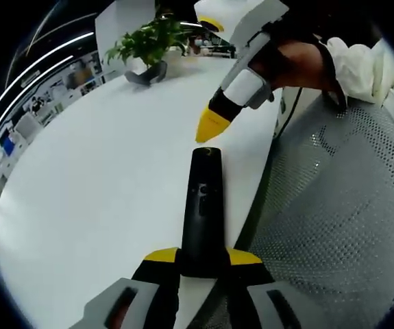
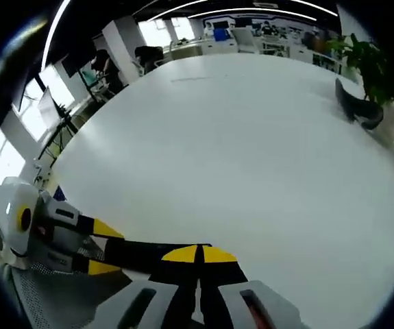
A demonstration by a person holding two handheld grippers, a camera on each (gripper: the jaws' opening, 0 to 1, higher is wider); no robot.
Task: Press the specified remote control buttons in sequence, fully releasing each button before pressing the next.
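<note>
Two yellow-tipped jaws of the left gripper (image 1: 202, 258) clamp the black remote control (image 1: 202, 205) at 6 o'clock over the white worktop (image 1: 101, 192); the right gripper (image 1: 212, 125), jaws closed together, hovers just beyond its far end.

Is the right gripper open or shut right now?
Shut. In the right gripper view, the right gripper has its yellow-tipped jaws closed together, nothing between them, above the remote held by the left gripper.

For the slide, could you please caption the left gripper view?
Left gripper holds a black remote over the white table; right gripper's shut yellow tip hovers above it.
</note>
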